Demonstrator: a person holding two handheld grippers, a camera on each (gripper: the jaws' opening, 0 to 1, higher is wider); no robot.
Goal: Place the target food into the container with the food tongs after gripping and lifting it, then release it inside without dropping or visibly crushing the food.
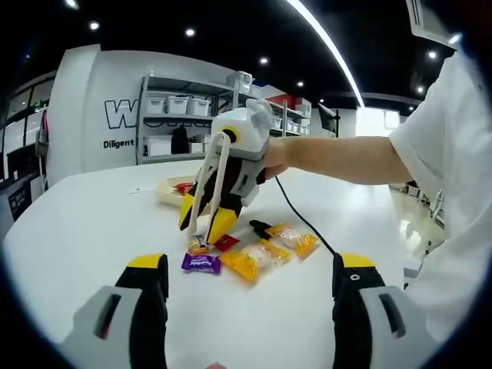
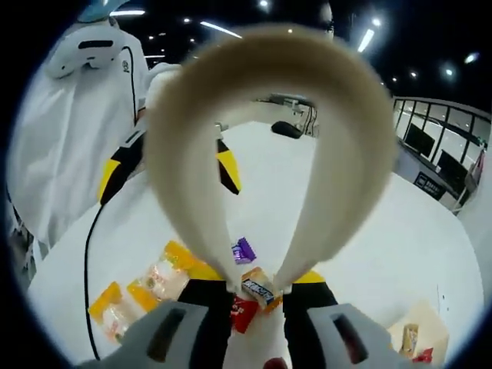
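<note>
Cream food tongs (image 2: 261, 92) loop up through the right gripper view, with my right gripper (image 2: 257, 296) shut on their arms. The tong tips pinch a small wrapped candy bar (image 2: 257, 290) that is at table level among loose snacks. In the left gripper view a hand holds that right gripper (image 1: 205, 219) nose-down, the tongs (image 1: 215, 181) reaching to the candy bar (image 1: 198, 245). My left gripper (image 1: 250, 300) stands open near the table's front, with nothing between its jaws. A shallow container (image 1: 167, 191) holding red-wrapped food sits behind the snacks.
On the white table (image 1: 84, 231) lie a purple candy (image 1: 201, 263), a red candy (image 1: 226, 242) and two yellow snack packs (image 1: 254, 260). A black cable (image 1: 296, 211) runs across it. A person in white stands at the right. The container (image 2: 419, 334) is at the lower right of the right gripper view.
</note>
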